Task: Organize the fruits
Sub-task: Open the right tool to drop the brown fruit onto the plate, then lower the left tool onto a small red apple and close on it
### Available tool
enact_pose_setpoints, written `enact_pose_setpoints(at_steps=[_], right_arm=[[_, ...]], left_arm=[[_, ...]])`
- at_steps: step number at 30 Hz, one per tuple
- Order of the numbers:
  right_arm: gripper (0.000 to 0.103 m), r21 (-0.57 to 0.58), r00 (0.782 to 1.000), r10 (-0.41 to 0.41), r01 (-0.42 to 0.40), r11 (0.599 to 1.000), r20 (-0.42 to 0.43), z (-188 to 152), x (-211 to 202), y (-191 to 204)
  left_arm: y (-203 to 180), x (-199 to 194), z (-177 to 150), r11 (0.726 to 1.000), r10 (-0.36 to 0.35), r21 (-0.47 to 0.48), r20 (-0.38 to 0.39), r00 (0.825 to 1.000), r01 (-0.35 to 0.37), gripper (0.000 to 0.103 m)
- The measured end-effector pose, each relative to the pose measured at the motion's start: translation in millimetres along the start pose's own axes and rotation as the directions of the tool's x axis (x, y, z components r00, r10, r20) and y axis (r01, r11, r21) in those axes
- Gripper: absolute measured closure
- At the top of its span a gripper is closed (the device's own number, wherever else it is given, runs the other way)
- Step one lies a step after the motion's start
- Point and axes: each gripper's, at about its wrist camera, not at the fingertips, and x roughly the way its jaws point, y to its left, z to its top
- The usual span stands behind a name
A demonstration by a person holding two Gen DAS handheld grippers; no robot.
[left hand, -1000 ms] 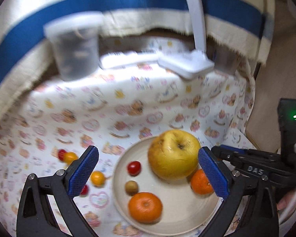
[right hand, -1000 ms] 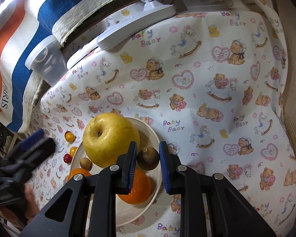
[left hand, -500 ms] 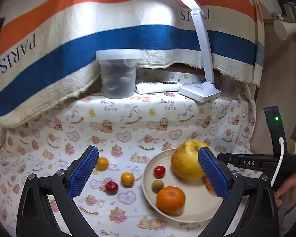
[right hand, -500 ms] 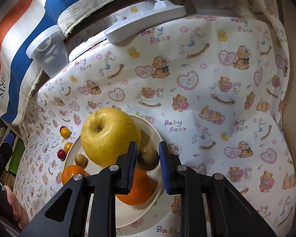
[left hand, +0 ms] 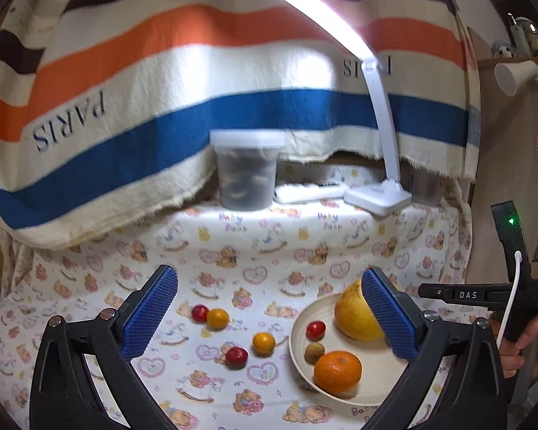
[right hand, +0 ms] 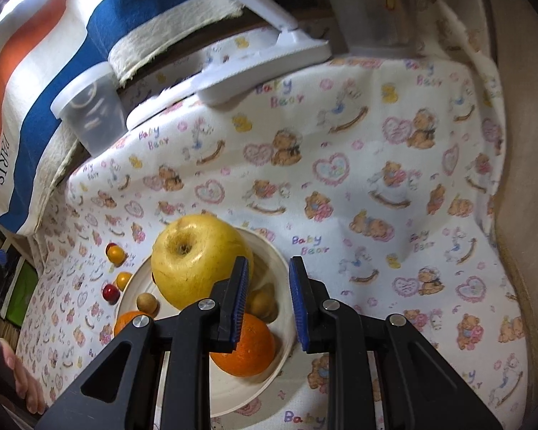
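A: On the plate point(left hand: 301, 337)?
B: Big yellow apple point(right hand: 197, 258), 2 oranges point(right hand: 244, 351), a red cherry tomato point(left hand: 315, 329), a small brown fruit point(left hand: 314, 352); perhaps another brown one behind the right gripper point(right hand: 267, 301), partly hidden.
A: Left of the plate?
B: 4 small fruits point(left hand: 263, 343) loose on the worktop point(right hand: 340, 186).
A: Grippers?
B: Left gripper point(left hand: 269, 315) spread wide, empty. Right gripper narrow, nothing clamped, over the plate's rim.
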Motion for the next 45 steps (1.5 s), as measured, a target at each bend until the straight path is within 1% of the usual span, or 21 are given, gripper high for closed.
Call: enact_pose_setpoints(at_steps=[4, 7, 9, 11, 13, 16, 17, 19, 21, 22, 25, 27, 29, 33, 35, 36, 38, 41, 43, 44, 45], right_arm=[[0.079, -0.015, 0.999, -0.010, 0.011, 1.000, 0.042, 1, -9, 5], [0.079, -0.033, 0.998, -0.009, 0.011, 0.999, 0.057, 1, -13, 10], [0.076, -0.044, 0.998, -0.008, 0.011, 0.999, 0.067, 0, -15, 13], [0.058, -0.059, 0.996, -0.006, 0.011, 0.998, 0.084, -2, -17, 16], [0.049, -0.077, 0.993, -0.009, 0.018, 0.997, 0.118, -3, -21, 19], [0.046, -0.106, 0.988, -0.011, 0.028, 0.994, 0.154, -4, -27, 25], [0.037, -0.111, 0.986, -0.002, 0.021, 0.994, 0.166, -4, -29, 26], [0.027, -0.117, 0.979, 0.012, 0.012, 0.993, 0.201, -5, -36, 29], [0.022, -0.126, 0.972, 0.012, 0.018, 0.992, 0.234, -6, -42, 32], [0.016, -0.133, 0.969, 0.013, 0.020, 0.991, 0.248, -7, -45, 34], [0.012, -0.136, 0.958, 0.002, 0.039, 0.990, 0.288, -8, -51, 38], [0.010, -0.142, 0.954, -0.005, 0.050, 0.989, 0.300, -9, -54, 40], [0.000, -0.143, 0.950, -0.010, 0.057, 0.988, 0.313, -10, -55, 41], [0.000, -0.160, 0.940, -0.017, 0.076, 0.984, 0.339, -14, -56, 45], [0.000, -0.172, 0.939, -0.023, 0.086, 0.981, 0.342, -16, -55, 48], [0.000, -0.177, 0.940, -0.024, 0.089, 0.980, 0.340, -16, -54, 49], [0.000, -0.188, 0.943, -0.024, 0.091, 0.978, 0.331, -18, -51, 51], [0.000, -0.204, 0.950, -0.031, 0.099, 0.974, 0.312, -21, -45, 55], [0.000, -0.214, 0.954, -0.038, 0.106, 0.971, 0.298, -23, -41, 57], [0.000, -0.219, 0.956, -0.042, 0.109, 0.970, 0.291, -24, -38, 57], [0.000, -0.221, 0.957, -0.044, 0.110, 0.969, 0.286, -25, -37, 58]], left_arm=[[-3, -9, 4, 0.999, 0.030, 0.031, 0.049, 0.998, -0.032, 0.001], [-5, -12, 4, 0.998, 0.036, 0.047, 0.061, 0.998, -0.039, 0.001], [-7, -12, 3, 0.997, 0.048, 0.061, 0.068, 0.997, -0.052, 0.001], [-10, -12, 1, 0.995, 0.057, 0.080, 0.066, 0.996, -0.062, 0.001], [-10, -11, 0, 0.994, 0.068, 0.080, 0.065, 0.996, -0.073, 0.001], [-9, -10, -1, 0.995, 0.069, 0.073, 0.066, 0.995, -0.074, 0.001], [-9, -9, -1, 0.995, 0.072, 0.071, 0.067, 0.995, -0.077, 0.001], [-8, -9, -2, 0.994, 0.077, 0.069, 0.070, 0.995, -0.082, 0.001], [-8, -8, -3, 0.994, 0.079, 0.070, 0.067, 0.995, -0.084, 0.001], [-8, -7, -3, 0.994, 0.078, 0.070, 0.064, 0.995, -0.082, 0.001], [-3, -3, -5, 0.997, 0.053, 0.050, 0.066, 0.996, -0.056, 0.001], [1, 1, -5, 0.994, 0.088, 0.052, 0.083, 0.993, -0.093, 0.001], [7, 5, -6, 0.993, 0.104, 0.043, 0.083, 0.991, -0.108, 0.001], [27, 18, -6, 0.996, 0.088, -0.021, 0.008, 0.996, -0.088, 0.001], [35, 28, -9, 0.998, 0.047, -0.049, -0.066, 0.997, -0.050, 0.001], [39, 34, -10, 0.998, 0.015, -0.058, -0.116, 0.993, -0.022, 0.001], [44, 44, -15, 0.997, 0.030, -0.063, -0.175, 0.984, -0.042, 0.001], [46, 60, -23, 0.995, 0.069, -0.047, -0.282, 0.957, -0.086, 0.001], [50, 71, -31, 0.995, 0.041, -0.073, -0.347, 0.937, -0.070, 0.009], [52, 77, -35, 0.993, 0.029, -0.092, -0.377, 0.926, -0.069, 0.018], [55, 82, -39, 0.992, 0.016, -0.110, -0.406, 0.914, -0.067, 0.023]])
